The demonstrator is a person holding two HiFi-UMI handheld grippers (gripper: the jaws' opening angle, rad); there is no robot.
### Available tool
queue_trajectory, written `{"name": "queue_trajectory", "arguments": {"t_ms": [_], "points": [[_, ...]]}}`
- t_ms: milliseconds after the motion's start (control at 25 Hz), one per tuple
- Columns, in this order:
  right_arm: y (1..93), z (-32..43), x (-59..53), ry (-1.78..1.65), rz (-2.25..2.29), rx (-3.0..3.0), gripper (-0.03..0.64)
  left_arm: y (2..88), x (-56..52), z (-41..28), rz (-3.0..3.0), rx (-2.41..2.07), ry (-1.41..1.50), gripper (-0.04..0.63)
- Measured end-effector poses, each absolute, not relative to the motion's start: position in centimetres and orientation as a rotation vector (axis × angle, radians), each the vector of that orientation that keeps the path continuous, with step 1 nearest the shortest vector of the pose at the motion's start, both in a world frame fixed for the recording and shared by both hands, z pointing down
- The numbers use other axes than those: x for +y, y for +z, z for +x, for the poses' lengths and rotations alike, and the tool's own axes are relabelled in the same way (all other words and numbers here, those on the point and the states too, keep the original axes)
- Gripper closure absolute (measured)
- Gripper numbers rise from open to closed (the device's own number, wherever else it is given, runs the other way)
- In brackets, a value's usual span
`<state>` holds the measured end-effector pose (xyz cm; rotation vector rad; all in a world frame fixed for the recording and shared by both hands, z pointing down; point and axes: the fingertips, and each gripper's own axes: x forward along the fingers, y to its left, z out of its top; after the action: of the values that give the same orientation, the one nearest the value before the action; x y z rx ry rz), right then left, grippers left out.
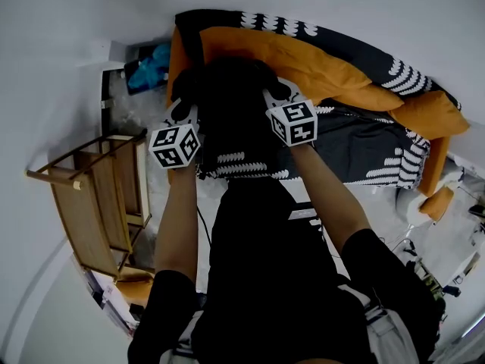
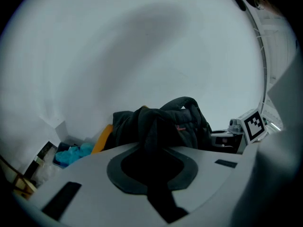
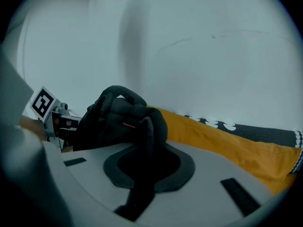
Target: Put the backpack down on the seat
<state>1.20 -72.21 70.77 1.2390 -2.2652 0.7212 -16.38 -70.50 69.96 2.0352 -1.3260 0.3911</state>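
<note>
A black backpack [image 1: 235,120] hangs between my two grippers, over the front left part of the sofa seat [image 1: 356,146], which has a dark cover with white print. My left gripper [image 1: 184,114] is shut on a black strap of the backpack [image 2: 165,126], and that strap runs down through its jaws. My right gripper [image 1: 274,98] holds a second strap of the backpack [image 3: 113,122] in the same way. From the head view I cannot tell whether the backpack's bottom touches the seat. The person's arms and black clothing hide the sofa's front edge.
Orange cushions [image 1: 303,63] line the sofa's back and right end. A wooden folding frame [image 1: 91,196] stands on the floor at the left. A box with blue stuff [image 1: 151,67] sits in the corner by the wall. Clutter lies on the floor at the right.
</note>
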Motion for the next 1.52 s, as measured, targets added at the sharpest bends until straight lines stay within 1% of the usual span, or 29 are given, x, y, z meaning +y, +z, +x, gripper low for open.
{"name": "queue_trajectory", "arguments": {"t_ms": [480,560,680,800,880,1120,1240,1320,1360,1520], "points": [[72.8,1.1,-72.6,0.757,1.2,-2.248,0.554,71.7,-70.9,-16.6,1.985,-1.312,0.423,0.546],[72.9,1.2,-72.5,0.767,1.199,-2.243,0.54,71.9,-70.8,-16.8,1.968,-1.328,0.422,0.528],[73.2,1.8,-72.2,0.794,1.19,-2.235,0.5,72.3,-70.6,-17.3,1.946,-1.339,0.423,0.445],[72.9,2.4,-71.7,0.813,1.178,-2.24,0.454,72.3,-70.1,-17.5,1.945,-1.325,0.438,0.427],[72.3,2.8,-71.4,0.802,1.183,-2.25,0.449,72.0,-69.7,-17.7,1.955,-1.322,0.453,0.417],[69.2,4.8,-70.5,0.762,1.241,-2.265,0.449,69.4,-68.5,-18.1,2.0,-1.346,0.472,0.419],[66.7,5.2,-69.2,0.722,1.288,-2.276,0.474,66.7,-67.5,-18.5,2.024,-1.349,0.421,0.42],[63.9,5.8,-68.3,0.663,1.35,-2.295,0.532,63.7,-66.8,-18.4,2.069,-1.347,0.35,0.424],[62.2,6.1,-67.9,0.629,1.382,-2.312,0.551,61.9,-66.5,-18.3,2.098,-1.351,0.311,0.452],[54.8,6.7,-65.6,0.489,1.498,-2.388,0.568,54.3,-64.6,-18.6,2.209,-1.386,0.152,0.505]]}}
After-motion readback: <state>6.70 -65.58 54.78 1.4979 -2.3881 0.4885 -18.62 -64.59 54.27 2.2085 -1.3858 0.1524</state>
